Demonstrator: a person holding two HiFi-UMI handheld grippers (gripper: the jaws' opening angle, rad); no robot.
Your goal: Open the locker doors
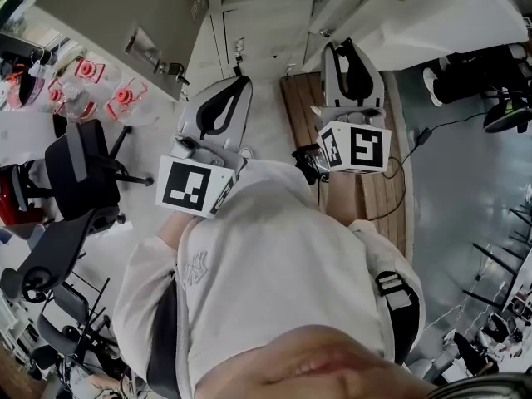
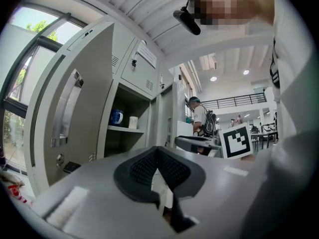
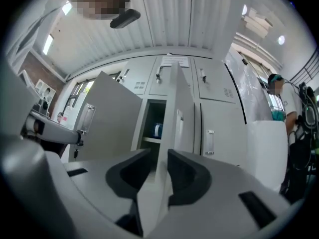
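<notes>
Our right gripper [image 3: 158,154] stands released, jaws apart, with the thin edge of the middle locker door [image 3: 175,103] running between them, not pinched. Our left gripper [image 2: 157,149] is clenched on nothing, its tips meeting. Beyond, the left door [image 3: 104,116] hangs wide open, and the compartment shows a blue mug [image 3: 157,129] on its shelf. The doors to the right [image 3: 219,118] are shut. We judge this second door about done. Next, we need to draw the right gripper clear of the edge and reach the neighbouring handle [image 3: 210,142].
</notes>
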